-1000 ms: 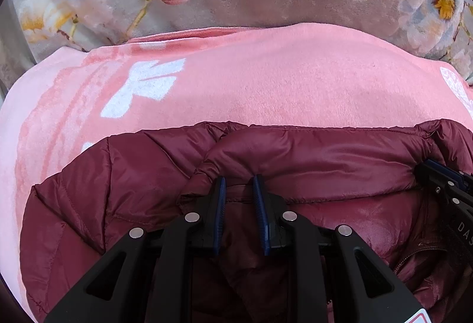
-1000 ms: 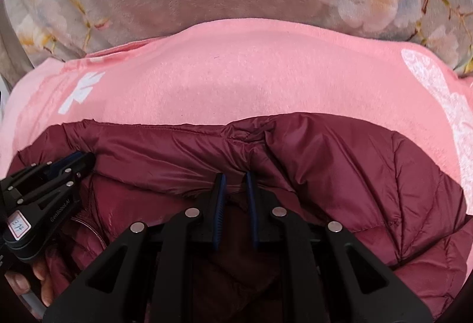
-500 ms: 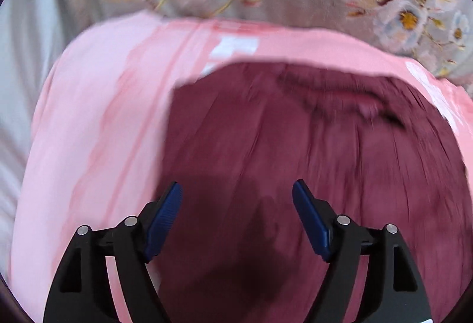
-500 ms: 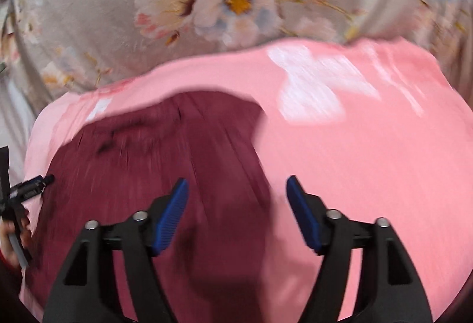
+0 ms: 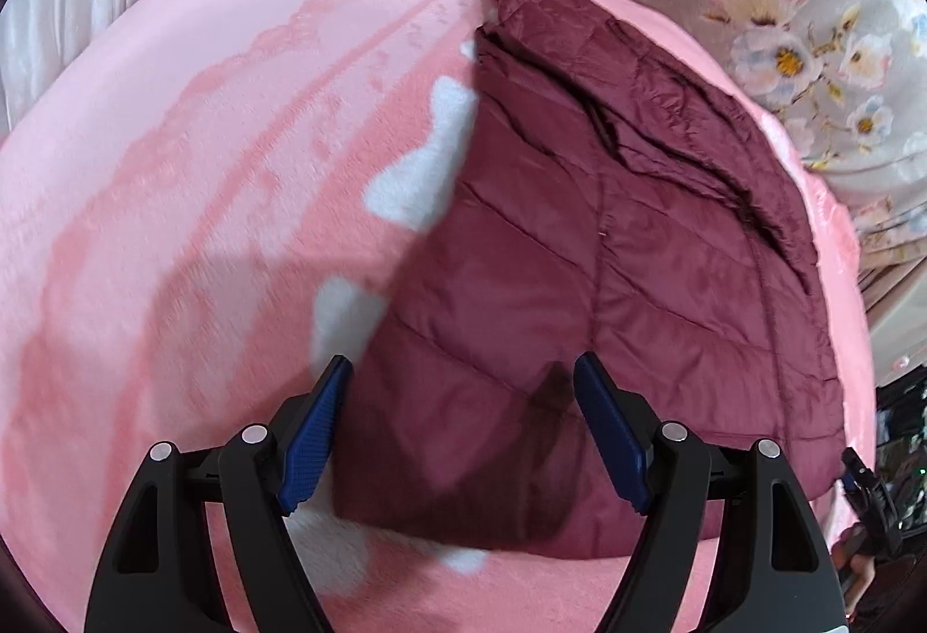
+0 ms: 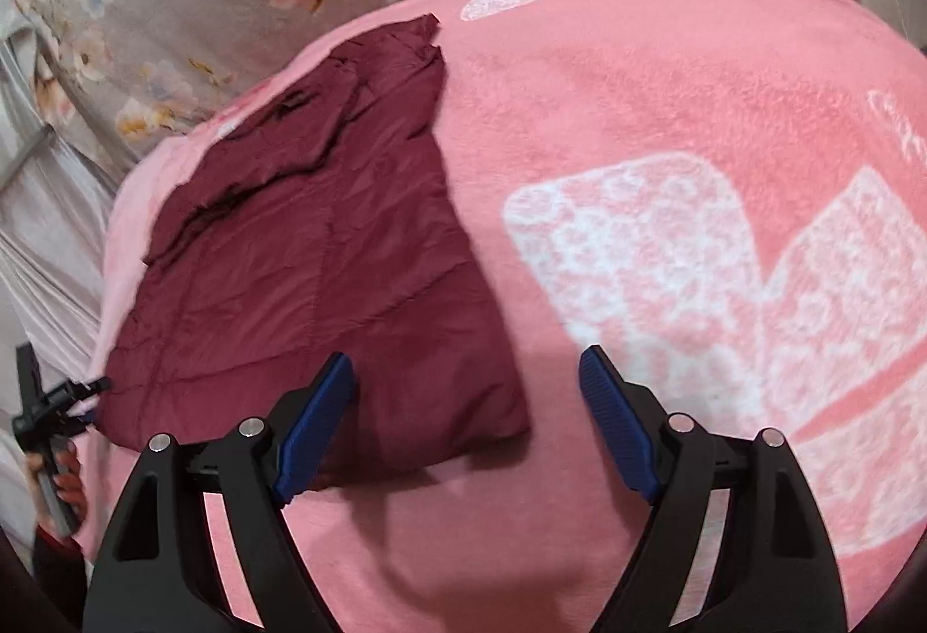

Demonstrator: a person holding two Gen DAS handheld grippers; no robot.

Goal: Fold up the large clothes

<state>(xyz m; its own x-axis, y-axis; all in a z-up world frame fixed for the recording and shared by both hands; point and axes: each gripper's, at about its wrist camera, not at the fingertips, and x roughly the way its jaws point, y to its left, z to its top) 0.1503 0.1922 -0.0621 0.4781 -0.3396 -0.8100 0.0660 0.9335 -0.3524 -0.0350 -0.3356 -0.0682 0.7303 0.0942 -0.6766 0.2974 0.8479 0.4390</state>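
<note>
- Left wrist view: the left gripper (image 5: pixel 463 424) has its blue pads spread wide and grips nothing; the near edge of the jacket (image 5: pixel 608 251) shows in the gap, below the pads and untouched.
- The jacket, dark maroon and quilted, lies folded flat on the blanket (image 5: pixel 203 158), running from the pads up toward 12 o'clock, with a looser folded layer along its edge at 1 o'clock.
- The blanket is pink with white patches, filling the view from 7 to 11 o'clock; a floral sheet (image 5: pixel 782 25) lies beyond it at 1 to 2 o'clock.
- At 4 o'clock, by the rim, part of the other tool shows, too small to read.
- Right wrist view: the right gripper (image 6: pixel 466 424) has its jaws opening, already wide apart, with nothing between the pads; only the jacket's (image 6: pixel 324 251) near right corner shows below the left pad.
- The jacket stretches from 7 o'clock up toward 11 o'clock on the blanket (image 6: pixel 637 100).
- A big white butterfly print fills the blanket at 3 o'clock.
- At 9 o'clock, the left gripper (image 6: pixel 87 390) sits by the jacket's left edge, held in a hand (image 6: pixel 64 482).
</note>
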